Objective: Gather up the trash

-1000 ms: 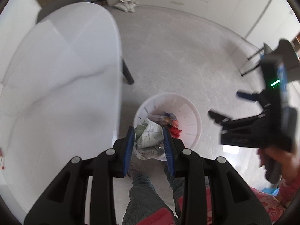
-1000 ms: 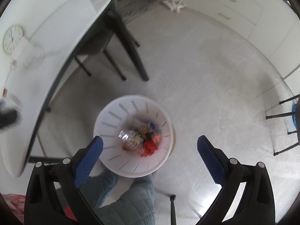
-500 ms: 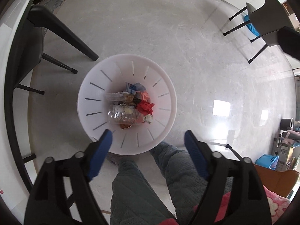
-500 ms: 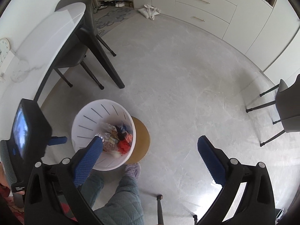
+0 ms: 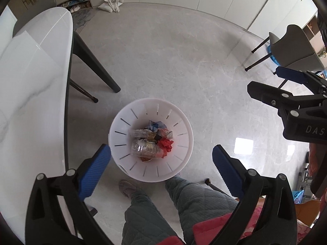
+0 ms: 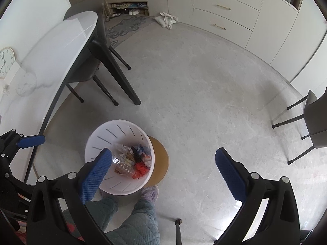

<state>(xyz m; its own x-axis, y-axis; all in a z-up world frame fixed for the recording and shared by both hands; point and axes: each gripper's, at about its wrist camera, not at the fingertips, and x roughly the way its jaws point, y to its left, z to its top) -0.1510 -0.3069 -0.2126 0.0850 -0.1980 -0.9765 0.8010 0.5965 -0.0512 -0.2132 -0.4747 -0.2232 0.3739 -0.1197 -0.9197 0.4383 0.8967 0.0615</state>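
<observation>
Trash [image 5: 152, 141] — binned below the empty left hand-held gripper [image 5: 161, 163].

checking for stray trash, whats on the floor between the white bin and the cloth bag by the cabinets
Only bare grey floor lies between the white bin and the cloth bag, no trash. Both wrist views show this.

My tongs are black with ribbed blue pads [image 5: 95, 172]. The white bin [image 5: 185, 143] has dark slits and holds a red wrapper [image 5: 166, 144] and clear plastic. The floor [image 6: 204, 91] is mottled grey, my trousers [image 5: 147, 216] quilted grey-green, my slipper [image 6: 150, 192] lilac.
</observation>
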